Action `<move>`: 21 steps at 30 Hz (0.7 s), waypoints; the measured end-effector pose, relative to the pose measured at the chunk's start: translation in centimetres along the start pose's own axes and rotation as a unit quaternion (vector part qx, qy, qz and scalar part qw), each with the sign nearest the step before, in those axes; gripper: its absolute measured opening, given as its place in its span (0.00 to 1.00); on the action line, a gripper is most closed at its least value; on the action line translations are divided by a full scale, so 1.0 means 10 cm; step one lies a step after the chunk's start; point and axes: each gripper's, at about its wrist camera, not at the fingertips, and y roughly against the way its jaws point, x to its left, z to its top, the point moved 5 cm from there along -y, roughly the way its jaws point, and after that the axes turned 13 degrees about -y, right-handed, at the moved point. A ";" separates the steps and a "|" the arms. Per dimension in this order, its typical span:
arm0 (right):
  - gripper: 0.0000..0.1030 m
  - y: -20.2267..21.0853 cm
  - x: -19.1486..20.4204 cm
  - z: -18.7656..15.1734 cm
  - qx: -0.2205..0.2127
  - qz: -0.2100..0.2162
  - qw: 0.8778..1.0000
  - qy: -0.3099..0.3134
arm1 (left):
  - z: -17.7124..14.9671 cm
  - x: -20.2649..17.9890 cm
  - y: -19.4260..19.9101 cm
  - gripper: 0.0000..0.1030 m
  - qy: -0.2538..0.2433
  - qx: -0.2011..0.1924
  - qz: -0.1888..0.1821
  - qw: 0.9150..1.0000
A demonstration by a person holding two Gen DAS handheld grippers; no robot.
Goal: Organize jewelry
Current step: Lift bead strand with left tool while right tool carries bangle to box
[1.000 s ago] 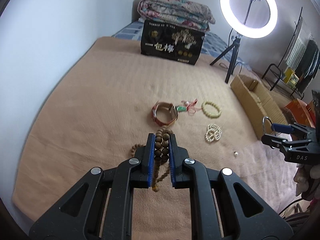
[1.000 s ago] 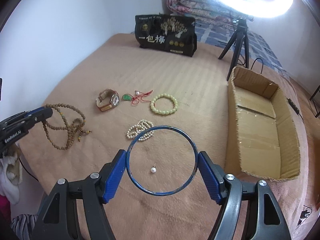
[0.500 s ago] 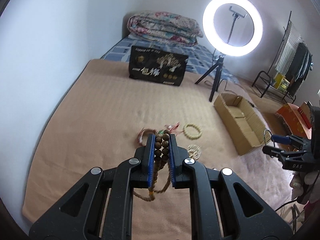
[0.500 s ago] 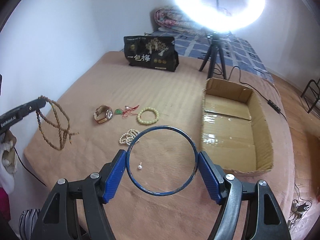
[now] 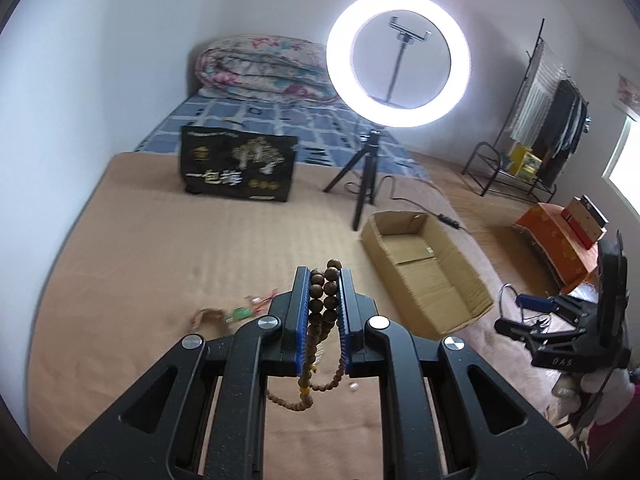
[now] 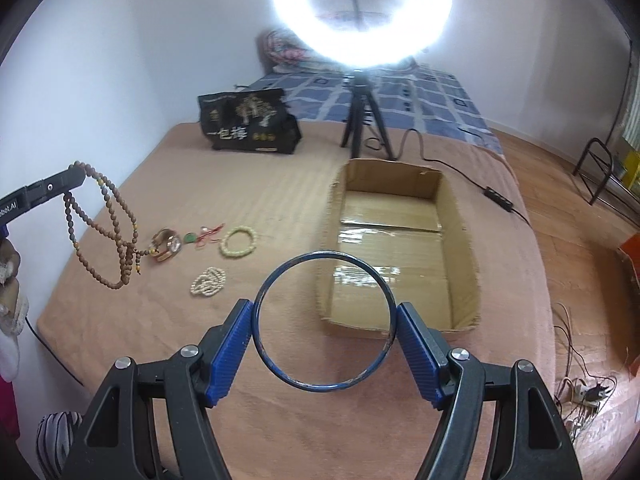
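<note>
Lifted since a second ago, the wooden bead necklace (image 6: pixel 105 224) now dangles at left, clenched by the left gripper (image 5: pixel 324 280); the right gripper (image 6: pixel 324 332) grasps the blue bangle (image 6: pixel 325 322) bottom centre. Carry both squarely above the cardboard box (image 6: pixel 460 240) before releasing.

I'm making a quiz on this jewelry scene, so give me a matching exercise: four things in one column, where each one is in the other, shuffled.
Things:
1. wooden bead necklace
2. blue bangle
3. pale green bead bracelet
4. cardboard box

Places:
A. lying on the blanket
B. hanging from the left gripper
C. empty, beside the tripod
D. between the right gripper pads

Pairs: 1-B, 2-D, 3-A, 4-C
</note>
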 end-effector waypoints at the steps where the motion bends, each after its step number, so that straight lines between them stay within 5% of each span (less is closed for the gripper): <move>1: 0.72 0.00 -0.04 0.01 0.000 -0.002 1.000 -0.003 | 0.03 -0.03 -0.03 0.11 0.000 0.000 -0.004 1.000; 21: 0.72 -0.33 -0.72 0.27 -0.005 -0.035 0.999 -0.035 | 0.72 -0.91 -1.04 0.11 -0.019 0.001 -0.073 0.997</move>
